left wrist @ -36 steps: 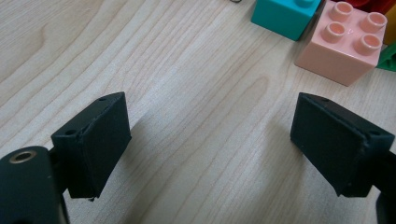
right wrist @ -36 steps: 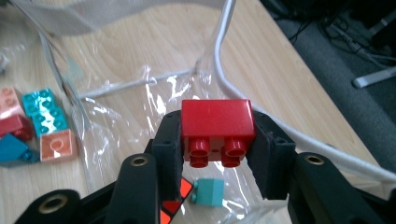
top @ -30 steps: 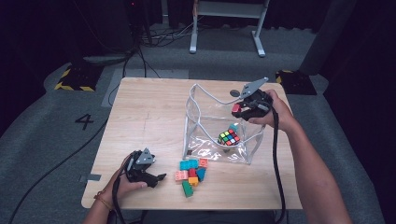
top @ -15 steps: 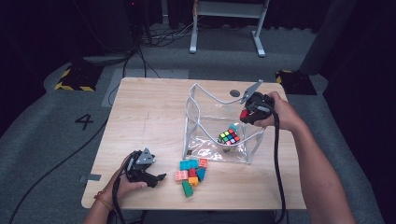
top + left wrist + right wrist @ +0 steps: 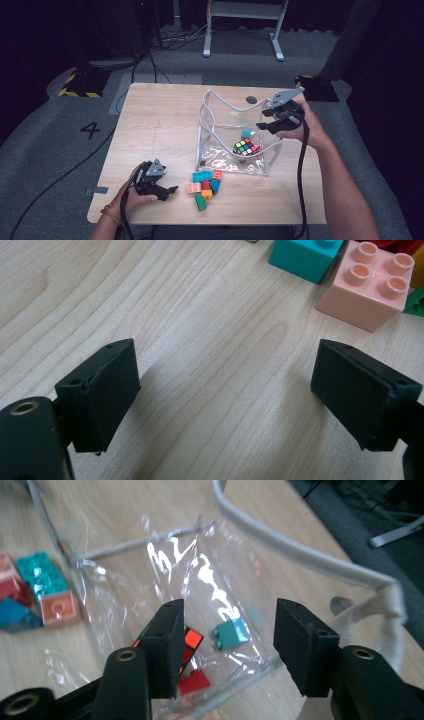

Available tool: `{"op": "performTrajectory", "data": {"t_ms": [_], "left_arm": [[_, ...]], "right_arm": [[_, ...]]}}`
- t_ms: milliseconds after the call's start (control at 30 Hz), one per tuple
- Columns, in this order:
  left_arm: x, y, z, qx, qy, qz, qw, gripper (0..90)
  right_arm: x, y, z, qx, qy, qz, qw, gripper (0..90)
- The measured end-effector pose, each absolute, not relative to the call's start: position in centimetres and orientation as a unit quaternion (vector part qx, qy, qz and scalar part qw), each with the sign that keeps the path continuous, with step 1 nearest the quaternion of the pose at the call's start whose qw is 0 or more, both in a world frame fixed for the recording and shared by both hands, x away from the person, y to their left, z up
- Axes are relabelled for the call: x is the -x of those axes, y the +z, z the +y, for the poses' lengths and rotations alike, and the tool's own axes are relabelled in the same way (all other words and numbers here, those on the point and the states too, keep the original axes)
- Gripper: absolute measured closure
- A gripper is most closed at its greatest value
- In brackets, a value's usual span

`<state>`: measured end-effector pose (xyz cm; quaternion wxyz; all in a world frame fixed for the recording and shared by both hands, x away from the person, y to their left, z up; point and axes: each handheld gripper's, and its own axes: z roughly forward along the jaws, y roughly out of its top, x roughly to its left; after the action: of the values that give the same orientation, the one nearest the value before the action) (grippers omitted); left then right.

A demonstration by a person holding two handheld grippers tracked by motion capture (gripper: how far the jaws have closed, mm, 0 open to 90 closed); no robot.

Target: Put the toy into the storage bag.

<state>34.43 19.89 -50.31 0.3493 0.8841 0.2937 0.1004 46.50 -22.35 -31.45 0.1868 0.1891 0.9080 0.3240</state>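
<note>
The left claw (image 5: 167,190) is held low over the wooden surface (image 5: 160,125) near its front edge, jaws spread wide with bare wood between them. A pile of toy bricks (image 5: 205,186) lies just beside it, a pink brick (image 5: 371,286) and a teal brick (image 5: 305,257) nearest. The right claw (image 5: 263,125) is held above the far right rim of a clear plastic bag (image 5: 220,120), jaws parted and gripping nothing. Inside the bag a puzzle cube (image 5: 246,147) and a small teal brick (image 5: 231,633) are seen, apart from each other.
</note>
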Motion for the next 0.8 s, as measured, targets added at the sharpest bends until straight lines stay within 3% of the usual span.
{"op": "performTrajectory", "data": {"t_ms": [800], "left_arm": [[-34.4,-50.3,19.9,-0.884,0.101,0.294,0.349,12.2]], "right_arm": [[-40.6,-30.2,-28.0,-0.23,0.473,0.819,0.23,30.1]]}}
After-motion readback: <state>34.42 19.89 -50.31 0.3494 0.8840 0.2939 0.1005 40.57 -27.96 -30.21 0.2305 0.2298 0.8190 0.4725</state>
